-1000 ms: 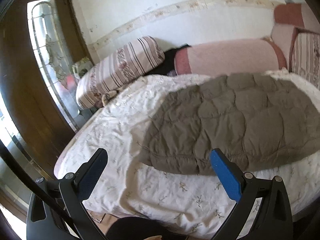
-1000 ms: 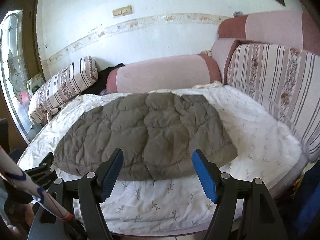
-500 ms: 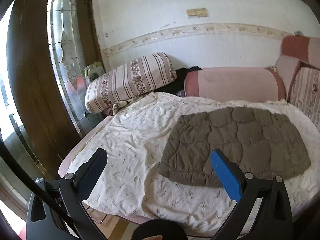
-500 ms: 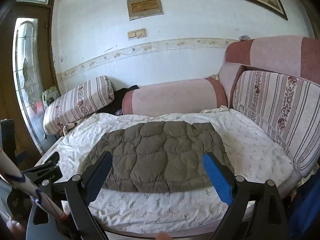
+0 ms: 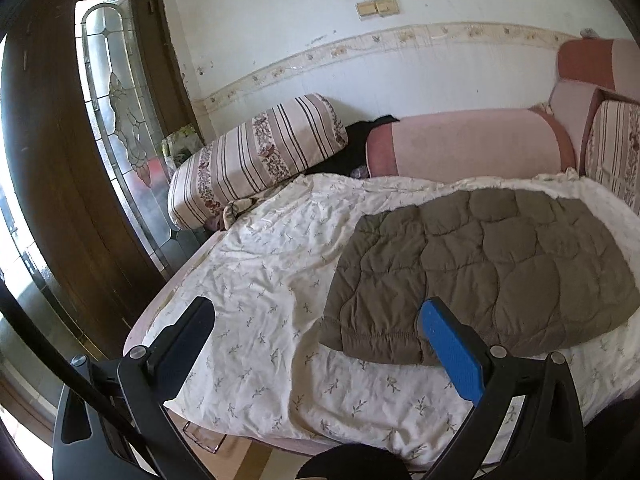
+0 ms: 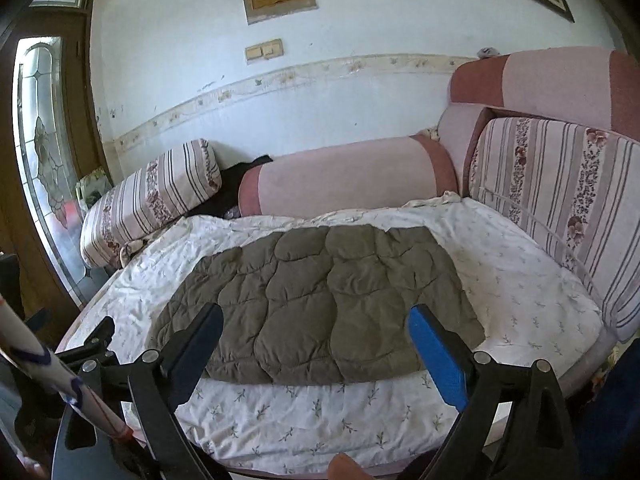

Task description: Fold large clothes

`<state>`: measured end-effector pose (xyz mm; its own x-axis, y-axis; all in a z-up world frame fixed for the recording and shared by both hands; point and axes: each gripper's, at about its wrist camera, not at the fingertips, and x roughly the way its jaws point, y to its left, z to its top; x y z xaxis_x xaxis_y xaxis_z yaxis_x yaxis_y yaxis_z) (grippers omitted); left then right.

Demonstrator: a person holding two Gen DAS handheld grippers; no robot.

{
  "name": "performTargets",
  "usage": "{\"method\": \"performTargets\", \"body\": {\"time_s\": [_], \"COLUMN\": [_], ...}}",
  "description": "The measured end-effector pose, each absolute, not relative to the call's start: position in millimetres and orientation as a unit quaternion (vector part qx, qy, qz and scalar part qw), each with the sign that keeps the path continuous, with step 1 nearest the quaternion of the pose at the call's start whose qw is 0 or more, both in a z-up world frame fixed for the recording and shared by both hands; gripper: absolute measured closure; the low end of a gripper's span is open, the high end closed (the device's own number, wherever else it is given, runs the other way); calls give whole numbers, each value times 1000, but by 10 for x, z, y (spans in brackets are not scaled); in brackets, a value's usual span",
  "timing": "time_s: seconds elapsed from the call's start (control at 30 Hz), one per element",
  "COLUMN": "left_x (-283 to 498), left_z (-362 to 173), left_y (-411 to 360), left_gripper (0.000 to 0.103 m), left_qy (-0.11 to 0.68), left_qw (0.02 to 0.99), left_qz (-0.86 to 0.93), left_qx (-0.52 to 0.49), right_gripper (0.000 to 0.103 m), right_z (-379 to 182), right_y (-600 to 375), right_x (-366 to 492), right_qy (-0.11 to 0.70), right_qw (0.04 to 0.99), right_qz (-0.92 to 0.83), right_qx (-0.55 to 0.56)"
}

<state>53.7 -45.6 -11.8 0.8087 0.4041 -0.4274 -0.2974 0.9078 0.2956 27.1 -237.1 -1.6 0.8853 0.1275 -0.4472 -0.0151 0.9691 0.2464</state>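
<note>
The right gripper [image 6: 314, 342] has just been opening and stands wide with nothing between its pads. The left gripper [image 5: 316, 334] gapes empty too. Beyond both, the folded quilted jacket [image 6: 320, 304] lies flat on the flowered sheet [image 6: 520, 280], near the sofa's right side.

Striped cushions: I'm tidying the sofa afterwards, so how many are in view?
2: one striped cushion lies at the far left end by the door, another stands upright along the right side. Others may be hidden.

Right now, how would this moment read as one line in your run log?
stage: folded quilted jacket lying flat on floral sheet | left tongs: open, empty | right tongs: open, empty, jaws just widened | contact: none
</note>
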Motion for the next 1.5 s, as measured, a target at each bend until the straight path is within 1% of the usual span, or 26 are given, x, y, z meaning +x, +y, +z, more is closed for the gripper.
{"method": "performTargets", "body": {"time_s": [0.5,0.83,1.5], "left_x": [879,826,695], "left_z": [-401,-365,-319], "left_y": [-493,-396,-398], "left_gripper": [0,0,0], "left_qy": [287,287,277], "left_qw": [935,941,945], "left_qz": [173,157,153], "left_qx": [114,85,81], "right_gripper": [7,7,7], "right_z": [-226,-154,-160], "right_y": [-2346,-2251,-2137], "right_x": [517,384,258], "right_qy": [262,260,266], "right_qw": [958,958,959], "right_qz": [26,38,31], "right_qx": [113,111,95]}}
